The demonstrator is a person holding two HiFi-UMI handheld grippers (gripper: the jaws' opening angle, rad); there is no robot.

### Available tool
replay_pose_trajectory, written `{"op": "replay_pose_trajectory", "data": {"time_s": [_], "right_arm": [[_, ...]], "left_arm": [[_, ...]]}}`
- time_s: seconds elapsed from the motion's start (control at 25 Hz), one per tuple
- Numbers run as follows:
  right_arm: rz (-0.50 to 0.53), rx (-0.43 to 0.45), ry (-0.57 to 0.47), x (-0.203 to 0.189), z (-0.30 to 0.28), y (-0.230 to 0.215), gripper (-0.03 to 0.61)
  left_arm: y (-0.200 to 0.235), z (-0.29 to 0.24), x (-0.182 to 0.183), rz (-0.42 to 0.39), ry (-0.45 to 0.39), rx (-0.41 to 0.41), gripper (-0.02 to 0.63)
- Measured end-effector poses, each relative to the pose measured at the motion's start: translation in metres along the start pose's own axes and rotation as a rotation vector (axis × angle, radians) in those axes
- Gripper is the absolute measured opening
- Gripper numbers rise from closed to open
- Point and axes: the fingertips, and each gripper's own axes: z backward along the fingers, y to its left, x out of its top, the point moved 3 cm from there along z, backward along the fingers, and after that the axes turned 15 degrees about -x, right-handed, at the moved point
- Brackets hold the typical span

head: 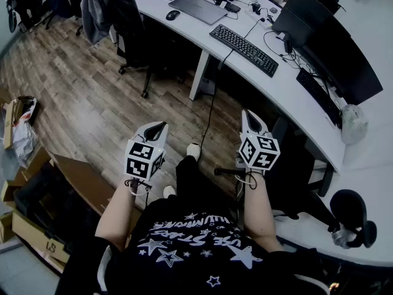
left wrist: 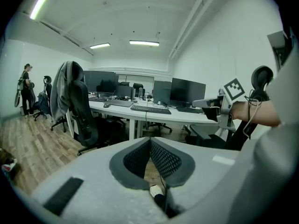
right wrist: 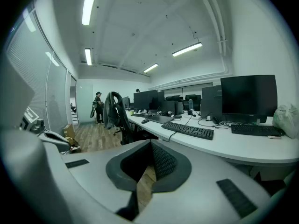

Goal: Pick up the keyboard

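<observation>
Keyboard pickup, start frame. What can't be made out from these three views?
- Keyboard key legends: too small in every view.
- Keyboard cable, far end: in the head view it drops past the desk edge to the dark floor, where its end is lost.
- Second keyboard: in the head view it is black against the monitors behind it, so its far edge is unclear.
- Space under the desk: hidden by the desktop and in shadow in all views.

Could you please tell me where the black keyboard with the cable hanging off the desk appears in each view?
Head view: keyboard upper middle, lying diagonally on the white desk.
Left gripper view: keyboard mid-picture, small, on the desk's edge.
Right gripper view: keyboard right of centre, on the desk.
Shared landmark: the chair draped with a jacket, left of it in every view.
</observation>
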Motion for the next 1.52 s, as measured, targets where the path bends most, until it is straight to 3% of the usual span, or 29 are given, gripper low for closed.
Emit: {"op": "replay_pose_trajectory", "data": {"time_s": [0.52,0.8,1.04,1.08,1.12,1.16,1.2,1.36,1.52], "right_arm": [[0.002,0.002,0.039,-0.016,-0.008,-0.002,0.003],[-0.066,-0.006,0.003,-0.006,-0.026,-0.014,0.005],[-0.138,-0.014,-0.019,0.005,-0.062,-0.028,0.005],[-0.142,-0.004,-0.019,0.007,-0.070,-0.030,0.006],[-0.148,0.009,-0.016,0.010,-0.079,-0.032,0.018],[-0.157,0.025,-0.011,0.012,-0.088,-0.034,0.079],[-0.167,0.038,-0.005,0.015,-0.098,-0.037,0.127],[-0.178,0.046,0.014,0.021,-0.140,-0.049,0.265],[-0.185,0.037,0.048,0.022,-0.179,-0.063,0.340]], "left_arm": [[0.005,-0.005,-0.009,0.035,0.018,-0.020,0.021],[0.019,-0.021,0.021,0.040,-0.046,-0.041,0.023],[0.045,-0.048,0.041,0.022,-0.052,-0.025,0.026],[0.050,-0.055,0.046,0.020,-0.052,-0.028,0.042],[0.055,-0.063,0.050,0.018,-0.051,-0.033,0.103],[0.060,-0.072,0.055,0.014,-0.049,-0.041,0.211],[0.064,-0.082,0.060,0.007,-0.046,-0.051,0.271],[0.081,-0.127,0.082,-0.032,-0.011,-0.117,0.357],[0.097,-0.174,0.104,-0.058,0.022,-0.179,0.393]]}}
